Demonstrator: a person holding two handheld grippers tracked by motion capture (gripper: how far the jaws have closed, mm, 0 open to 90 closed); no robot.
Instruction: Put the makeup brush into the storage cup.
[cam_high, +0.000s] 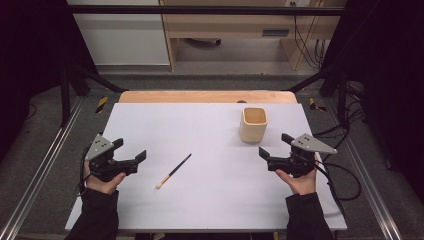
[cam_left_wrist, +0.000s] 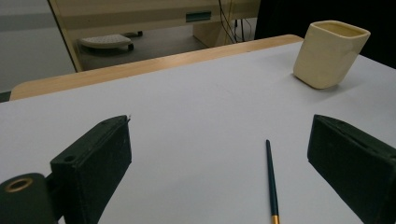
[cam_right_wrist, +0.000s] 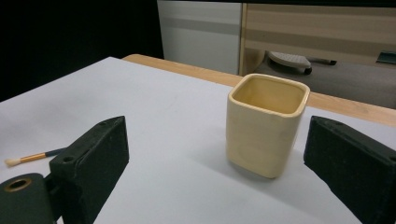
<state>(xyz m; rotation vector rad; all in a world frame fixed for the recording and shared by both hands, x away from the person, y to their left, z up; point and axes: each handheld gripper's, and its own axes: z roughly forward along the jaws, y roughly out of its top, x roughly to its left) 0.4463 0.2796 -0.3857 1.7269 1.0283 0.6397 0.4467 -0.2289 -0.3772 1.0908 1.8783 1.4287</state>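
The left gripper (cam_high: 131, 150) has its 2 black jaws spread wide with nothing between them, and so does the right gripper (cam_high: 273, 145); each hovers low over the table, held in a hand that comes in from the near edge. The jaws are blocky, matte, flat-faced pads, and a grey 3-cornered plate sits on top of each tool.

The left gripper faces a paintbrush (cam_high: 173, 171) that lies flat just beyond it, near the middle of the table, handle pointing far-right and pale bristle tip near-left. Its handle is thin, dark and tapered, with a gold ferrule next to the bristles. That open stance probably serves a pinch on the slim handle.

The right gripper looks toward a cup (cam_right_wrist: 266, 123) standing upright at the far right, well apart from the brush. It is cream, glossy, square with rounded corners, and empty, likely the brush's holder.

The table (cam_high: 210, 200) has a smooth white top with a wooden strip along its far edge.
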